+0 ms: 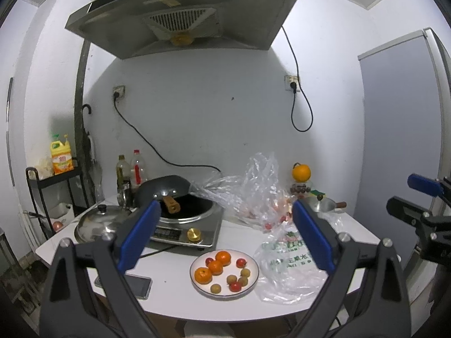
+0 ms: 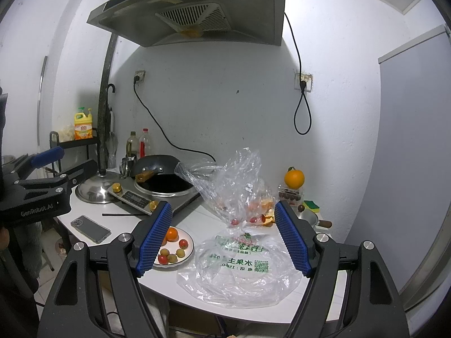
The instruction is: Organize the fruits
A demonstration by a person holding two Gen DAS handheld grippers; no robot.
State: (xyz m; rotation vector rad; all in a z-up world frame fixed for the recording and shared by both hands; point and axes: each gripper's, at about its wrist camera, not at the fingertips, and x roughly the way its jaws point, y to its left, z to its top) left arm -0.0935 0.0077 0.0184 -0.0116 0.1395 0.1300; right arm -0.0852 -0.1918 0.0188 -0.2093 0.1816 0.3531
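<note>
Left gripper: jaws spread wide, holding nothing, hovering above the near table edge. Right gripper: likewise apart and empty, aimed at the printed plastic bag.

Plate sits near-centre with oranges, cherry tomatoes and small yellowish fruits already on it. More fruit shows inside the crumpled clear bag, farther back.

Judgement: next pick likely comes from that bag; film could snag, so close on the fruit alone, gently.

White table also carries a phone, induction cooker, wok and lid. Range hood overhead, pale walls.
</note>
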